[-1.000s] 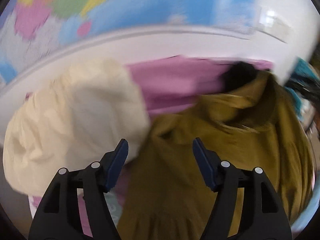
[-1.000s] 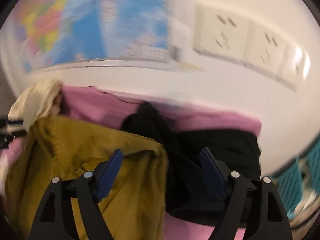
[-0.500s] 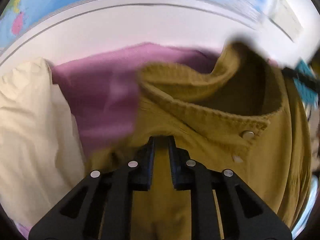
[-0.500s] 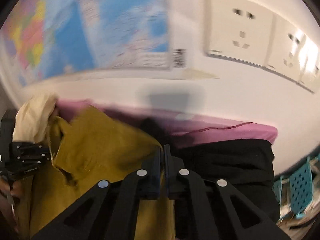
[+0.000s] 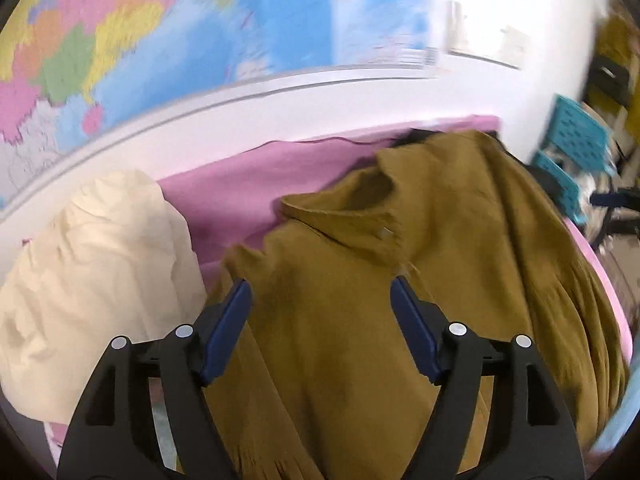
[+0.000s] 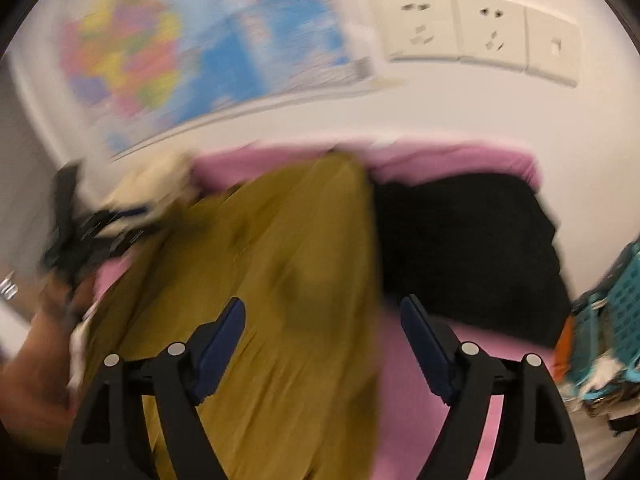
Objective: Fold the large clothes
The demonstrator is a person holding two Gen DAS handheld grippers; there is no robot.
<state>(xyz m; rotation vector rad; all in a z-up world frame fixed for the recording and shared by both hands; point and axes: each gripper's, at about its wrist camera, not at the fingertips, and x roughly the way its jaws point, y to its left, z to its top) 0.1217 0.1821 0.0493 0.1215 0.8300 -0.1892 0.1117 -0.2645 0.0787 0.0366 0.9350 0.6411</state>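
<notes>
three garments (image 5: pixel 360 320), one pink sheet (image 5: pixel 240 196), three sockets (image 6: pixel 480 32)

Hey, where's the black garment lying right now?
In the right wrist view the black garment lies on the pink sheet against the white wall, right of the mustard-yellow jacket and left of the teal plastic basket.

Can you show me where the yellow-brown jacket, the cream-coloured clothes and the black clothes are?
yellow-brown jacket (image 5: pixel 360 320), left wrist view, on its front below the collar.
cream-coloured clothes (image 5: pixel 100 280), left wrist view, middle of the heap.
black clothes (image 6: pixel 468 240), right wrist view, middle of the pile.
</notes>
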